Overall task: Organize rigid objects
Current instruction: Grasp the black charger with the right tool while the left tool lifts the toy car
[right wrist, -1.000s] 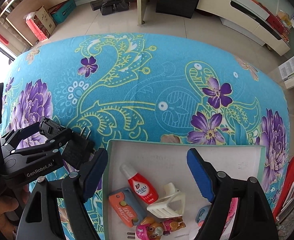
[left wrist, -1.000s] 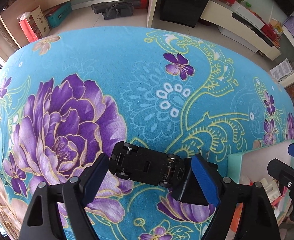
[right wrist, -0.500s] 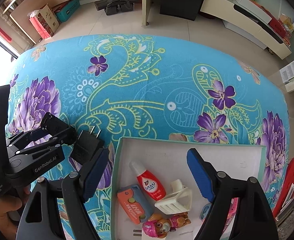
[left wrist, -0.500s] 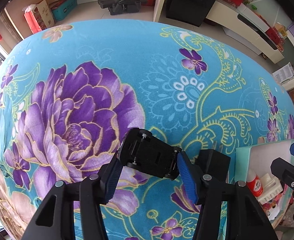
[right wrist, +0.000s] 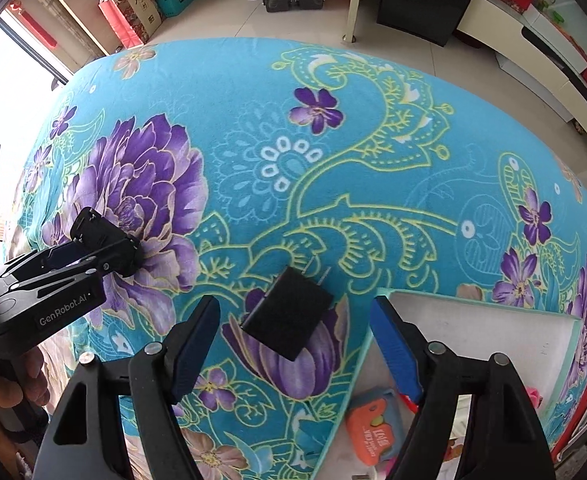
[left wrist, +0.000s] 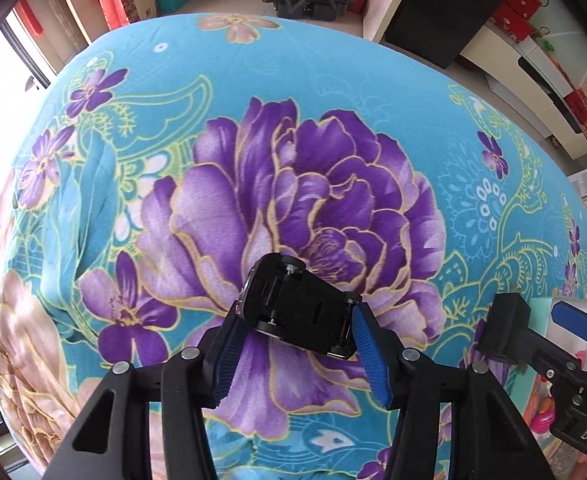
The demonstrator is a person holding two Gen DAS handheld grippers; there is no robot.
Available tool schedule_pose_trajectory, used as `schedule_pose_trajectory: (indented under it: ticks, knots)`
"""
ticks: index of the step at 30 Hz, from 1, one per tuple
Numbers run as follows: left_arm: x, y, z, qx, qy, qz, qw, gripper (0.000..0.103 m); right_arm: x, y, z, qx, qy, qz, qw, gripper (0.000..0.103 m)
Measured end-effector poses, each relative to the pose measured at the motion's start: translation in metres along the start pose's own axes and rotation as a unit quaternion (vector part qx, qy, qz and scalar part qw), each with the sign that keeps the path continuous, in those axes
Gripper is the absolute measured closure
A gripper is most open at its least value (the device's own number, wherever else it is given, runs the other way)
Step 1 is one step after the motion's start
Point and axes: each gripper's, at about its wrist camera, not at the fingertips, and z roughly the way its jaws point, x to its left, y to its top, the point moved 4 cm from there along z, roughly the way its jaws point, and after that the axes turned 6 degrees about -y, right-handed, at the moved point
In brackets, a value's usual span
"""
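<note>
A: How far along is the sorting?

B: Partly done. The white tray [right wrist: 489,332] already holds an orange case [right wrist: 373,426] and other small toys. The black plug adapter [right wrist: 287,314] lies left of the tray on the floral cloth [right wrist: 333,184], between the right gripper [right wrist: 293,340] jaws, which are closing but not touching it. Farther left, the left gripper [left wrist: 295,338] is clenched on an upturned black toy car [left wrist: 299,308].

A: Any difference between views?

B: Only the right wrist shows the tray's contents clearly; the left shows the car's underside.
</note>
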Motion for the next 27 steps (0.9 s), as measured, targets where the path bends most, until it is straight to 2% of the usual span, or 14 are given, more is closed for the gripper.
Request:
schedule_pose_trajectory:
  ticks: [3,5,9,11,20,22,27]
  knots:
    - [0.009,-0.005,-0.004,0.003,-0.002,-0.009,1.0000,0.046,0.012,0.002,0.010,0.013,-0.002,-0.005,1.000,0.033]
    - [0.020,-0.005,-0.004,0.004,-0.003,-0.010,0.9999,0.046,0.018,0.003,0.017,0.020,-0.001,-0.007,1.000,0.043]
    - [0.021,-0.003,-0.002,0.004,-0.009,-0.012,0.9999,0.046,0.024,0.002,0.021,0.018,-0.014,-0.008,1.000,0.044]
    - [0.023,0.002,0.001,0.004,-0.018,-0.011,0.9998,0.057,0.026,0.002,0.022,0.019,-0.017,-0.005,1.000,0.044]
    - [0.002,0.002,0.003,0.002,-0.018,0.002,0.9998,0.068,0.010,0.010,0.030,0.030,-0.037,0.008,0.999,0.045]
    - [0.008,0.001,0.001,0.001,-0.018,0.003,0.9998,0.069,0.009,0.008,0.034,0.039,-0.035,0.010,0.999,0.050]
    - [0.008,0.000,0.002,-0.001,-0.012,0.010,0.9999,0.072,0.004,0.004,0.039,0.047,-0.038,0.016,0.998,0.052]
